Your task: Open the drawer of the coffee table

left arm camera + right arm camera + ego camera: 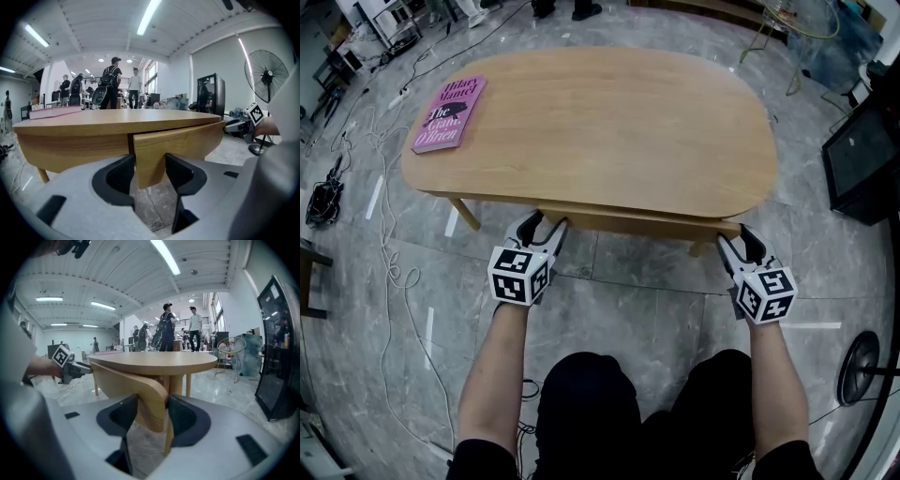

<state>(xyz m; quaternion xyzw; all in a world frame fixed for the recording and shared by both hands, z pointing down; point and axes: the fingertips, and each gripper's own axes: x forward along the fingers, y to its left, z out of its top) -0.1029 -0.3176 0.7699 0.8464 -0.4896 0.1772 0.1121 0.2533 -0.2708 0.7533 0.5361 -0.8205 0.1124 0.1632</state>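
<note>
Left claw (150, 163) is clamped across the left end of the drawer front (183, 136), and your right claw (152, 404) is clamped the same way on its curved right end. You hold both ends, I judge, because the front shows no handle and an even pull should keep it from skewing. The drawer sits under the near edge of the worktop (600, 122), barely out if at all.

- The right gripper (152, 416) clamps the drawer (119, 380) by its curved end, with a pad on each face.
- The table (154, 361) top lies just above.
- The left gripper (84, 367) is at the drawer's far end.
- People (166, 329) stand behind.
- A screen (281, 348) is at the right.
</note>
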